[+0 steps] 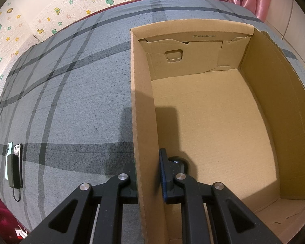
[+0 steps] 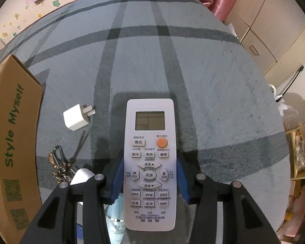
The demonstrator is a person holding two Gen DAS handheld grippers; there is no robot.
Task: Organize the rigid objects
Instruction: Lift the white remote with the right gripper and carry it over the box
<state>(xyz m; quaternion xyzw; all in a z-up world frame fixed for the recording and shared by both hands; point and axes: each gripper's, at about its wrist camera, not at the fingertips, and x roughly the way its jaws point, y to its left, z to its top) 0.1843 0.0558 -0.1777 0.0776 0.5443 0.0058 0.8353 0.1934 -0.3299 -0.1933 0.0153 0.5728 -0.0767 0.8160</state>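
Left wrist view: the left gripper [image 1: 148,181] straddled the near left wall of the cardboard box [image 1: 139,105], one finger outside, one inside, seemingly pinching it; the box floor lay bare.
Right wrist view: the right gripper [image 2: 150,180] clasped the remote [image 2: 150,162], its long axis running forward along the fingers.
Way in: the box [image 2: 12,134] stood to the left, its top open.
Waiting: charger [image 2: 77,117], keys [image 2: 60,166].

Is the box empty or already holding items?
Empty as far as seen: the box floor is bare cardboard. The left tool straddles its near wall; the corner behind that tool is hidden.
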